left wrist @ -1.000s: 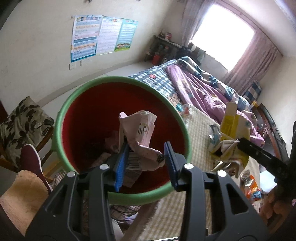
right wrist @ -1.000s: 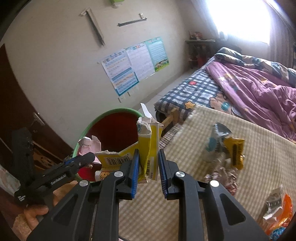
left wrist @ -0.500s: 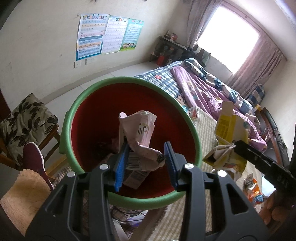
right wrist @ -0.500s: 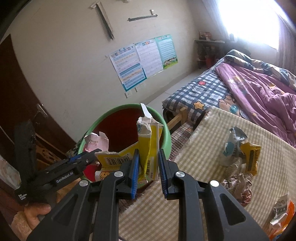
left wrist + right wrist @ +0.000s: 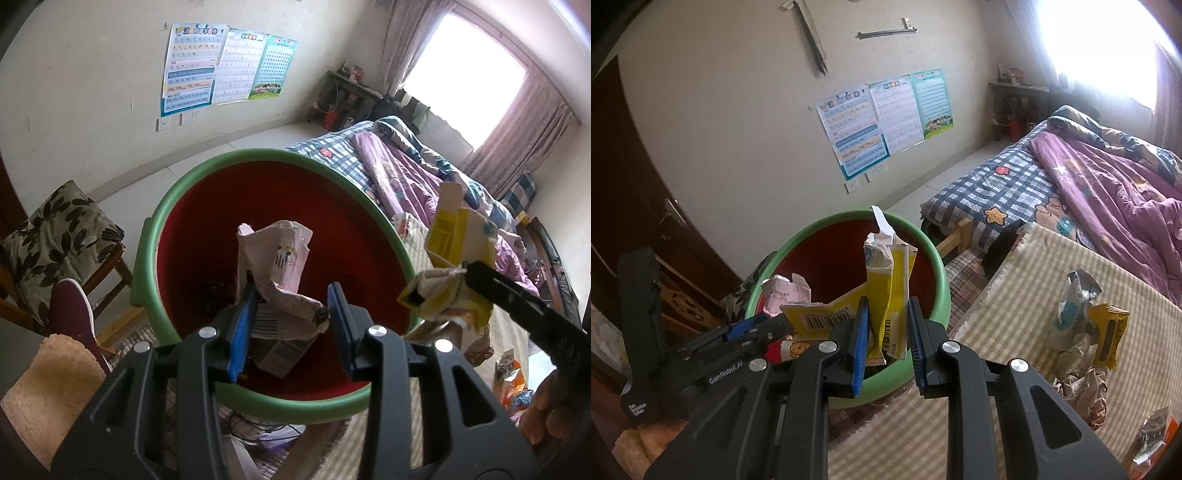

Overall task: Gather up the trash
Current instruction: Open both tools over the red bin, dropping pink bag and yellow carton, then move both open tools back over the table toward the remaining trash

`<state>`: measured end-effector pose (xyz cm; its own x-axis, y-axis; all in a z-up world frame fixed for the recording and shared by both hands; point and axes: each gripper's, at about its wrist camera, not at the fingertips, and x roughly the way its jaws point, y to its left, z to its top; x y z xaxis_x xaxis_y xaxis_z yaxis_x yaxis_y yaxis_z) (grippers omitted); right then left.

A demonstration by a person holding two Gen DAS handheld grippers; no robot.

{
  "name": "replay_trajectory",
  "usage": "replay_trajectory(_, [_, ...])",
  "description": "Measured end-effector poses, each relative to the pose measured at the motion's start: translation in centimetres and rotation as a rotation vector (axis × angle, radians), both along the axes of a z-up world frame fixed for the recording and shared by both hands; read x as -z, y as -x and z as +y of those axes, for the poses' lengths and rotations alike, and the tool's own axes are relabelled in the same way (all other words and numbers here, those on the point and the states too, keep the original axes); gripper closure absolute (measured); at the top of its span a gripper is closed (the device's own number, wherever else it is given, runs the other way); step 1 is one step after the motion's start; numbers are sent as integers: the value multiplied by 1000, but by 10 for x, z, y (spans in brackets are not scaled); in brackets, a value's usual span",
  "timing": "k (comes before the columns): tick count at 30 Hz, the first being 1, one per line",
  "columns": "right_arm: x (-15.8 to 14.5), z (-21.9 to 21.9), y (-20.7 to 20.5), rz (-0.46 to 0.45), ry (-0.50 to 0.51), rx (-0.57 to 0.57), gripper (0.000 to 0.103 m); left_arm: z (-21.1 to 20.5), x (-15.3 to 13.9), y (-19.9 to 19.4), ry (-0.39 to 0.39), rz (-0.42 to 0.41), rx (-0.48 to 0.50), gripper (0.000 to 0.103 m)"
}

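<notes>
In the left wrist view the left claw (image 5: 291, 314) pinches a crumpled pink wrapper (image 5: 280, 266) between its blue pads, and the wrapper hangs directly over the red inside of the green-rimmed bin (image 5: 236, 162), which fills the centre of the frame. The right claw (image 5: 886, 332) is pressed together on a flattened yellow carton (image 5: 890, 291), whose long axis stands upright out of the jaws. In the right wrist view that carton sits in front of the bin's near rim in the lower middle of the frame; in the left wrist view it appears at the right edge, just outside the rim. So the left hand looks the nearer to a drop, with its load already above the opening, while the right hand's carton probably has to travel toward the bin's centre, up and left in its own view. More trash (image 5: 1082, 325) lies on the checked desk (image 5: 1015, 295) at right, well apart from both claws.
</notes>
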<state>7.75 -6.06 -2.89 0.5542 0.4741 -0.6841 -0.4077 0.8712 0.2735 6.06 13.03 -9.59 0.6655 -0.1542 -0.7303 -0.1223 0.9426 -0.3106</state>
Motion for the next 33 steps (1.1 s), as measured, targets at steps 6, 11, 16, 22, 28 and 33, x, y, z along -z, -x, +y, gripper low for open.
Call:
replay_trajectory(6, [4,4,-3,0,10,-3,83,-2,-1,-1,-2,2,1,66])
replay_trajectory(11, [9,8,-5,4,27,-10,83,-4,1,-1,-5,9,-4,66])
replay_trajectory(16, [10,14,-6,-1,38,-23,83,-5,2,-2,-9,13,-3,66])
replay_trajectory(22, [11,15,-6,-3,31,-27,76,-1,1,0,-14,-4,-51,41])
replay_trajectory(28, [8,13,-6,-14,22,-26,65,1,0,-1,-12,-4,-60,40])
replay_trajectory(33, [-6,0,2,-43,10,-13,65,0,0,0,-15,-6,-60,40])
